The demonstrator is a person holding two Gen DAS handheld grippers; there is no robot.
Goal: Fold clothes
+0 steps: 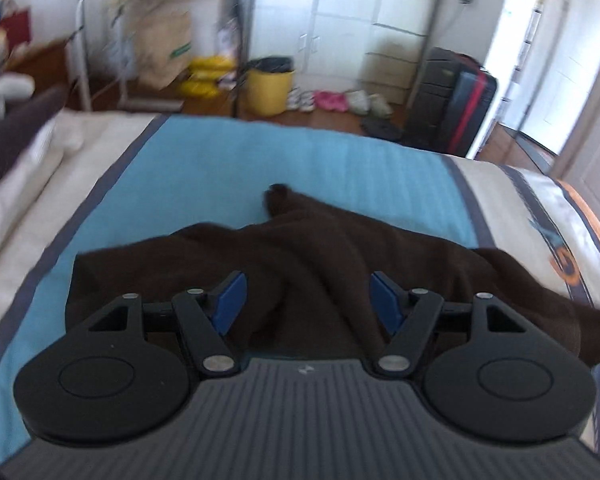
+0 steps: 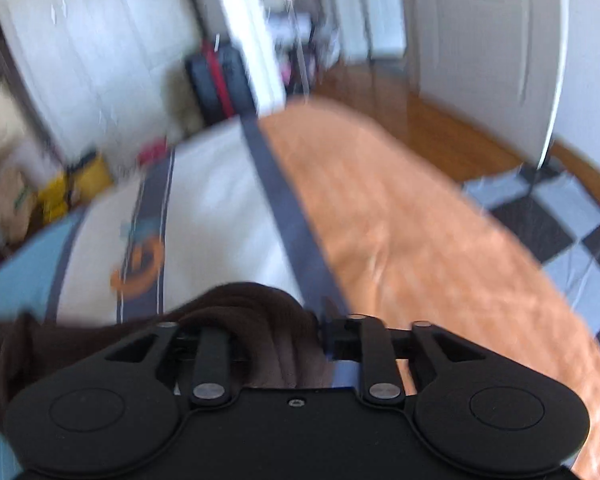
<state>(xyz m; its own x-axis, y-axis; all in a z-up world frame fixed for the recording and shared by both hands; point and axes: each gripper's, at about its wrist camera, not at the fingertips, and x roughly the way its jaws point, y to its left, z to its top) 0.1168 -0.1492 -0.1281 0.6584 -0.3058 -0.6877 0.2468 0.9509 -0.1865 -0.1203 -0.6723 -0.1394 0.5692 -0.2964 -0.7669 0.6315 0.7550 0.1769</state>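
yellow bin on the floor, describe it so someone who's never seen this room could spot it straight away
Look past the far edge of the bed with the blue cover to the wooden floor in front of the white wardrobe. The yellow bin stands there beside a row of shoes. It is the only round tub, and it has a dark liner.

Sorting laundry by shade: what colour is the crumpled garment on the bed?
Dark brown garment, plain with no pattern, clearest in the left wrist view.
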